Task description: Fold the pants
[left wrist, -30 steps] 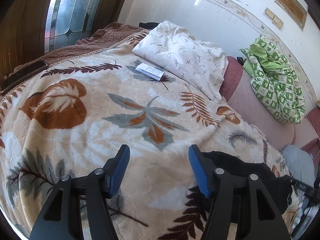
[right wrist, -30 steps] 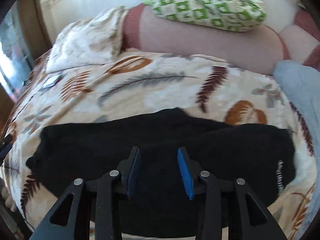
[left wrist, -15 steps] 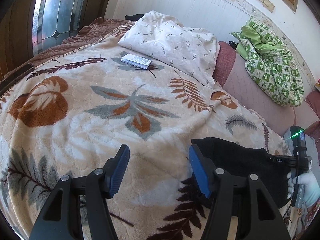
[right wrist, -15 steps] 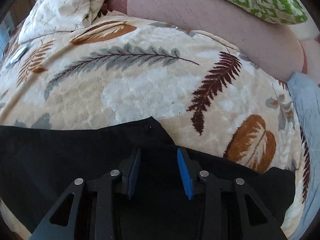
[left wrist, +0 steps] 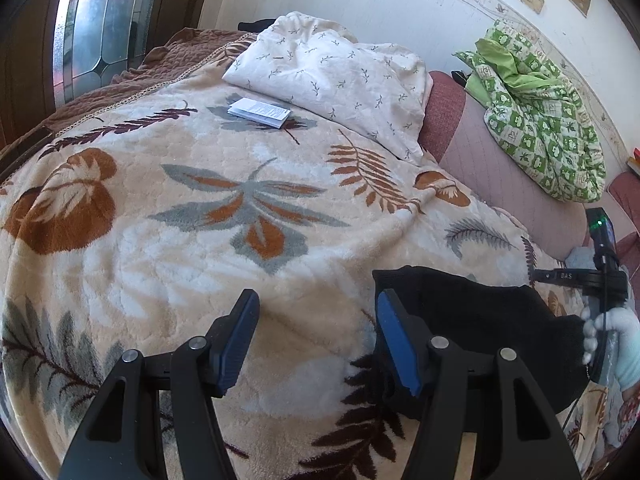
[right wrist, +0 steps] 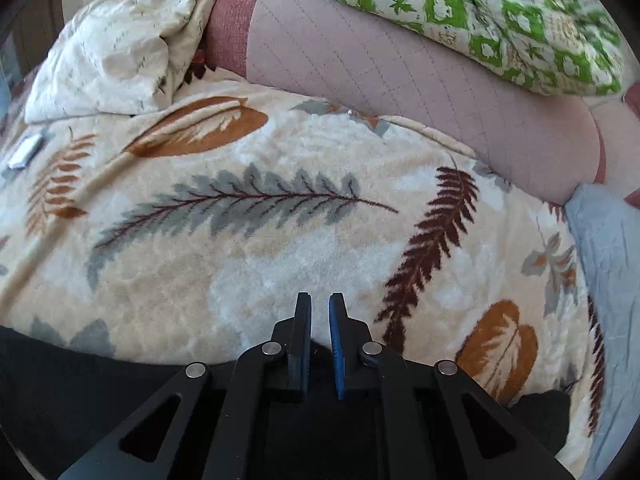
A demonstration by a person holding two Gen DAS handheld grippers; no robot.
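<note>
The black pants (left wrist: 476, 312) lie folded on a cream leaf-print blanket (left wrist: 224, 240) on the bed, at the lower right of the left wrist view. My left gripper (left wrist: 316, 320) is open and empty, just left of the pants' near corner. In the right wrist view the pants (right wrist: 68, 380) fill the bottom edge. My right gripper (right wrist: 320, 312) has its jaws nearly together at the pants' far edge; the cloth sits under the fingers, so a grip on it is not clear. The right gripper and gloved hand also show in the left wrist view (left wrist: 600, 280).
A white sprigged pillow (left wrist: 332, 76) and a small booklet (left wrist: 260, 112) lie at the head of the bed. A green checked quilt (left wrist: 540, 112) rests on a pink bolster (right wrist: 400, 76). A light blue cloth (right wrist: 608, 260) lies at the right. A stained-glass window (left wrist: 104, 20) is at the left.
My right gripper has moved forward to the pants' far edge and its jaws have closed from open to nearly together. The left gripper has held still, staying open.
</note>
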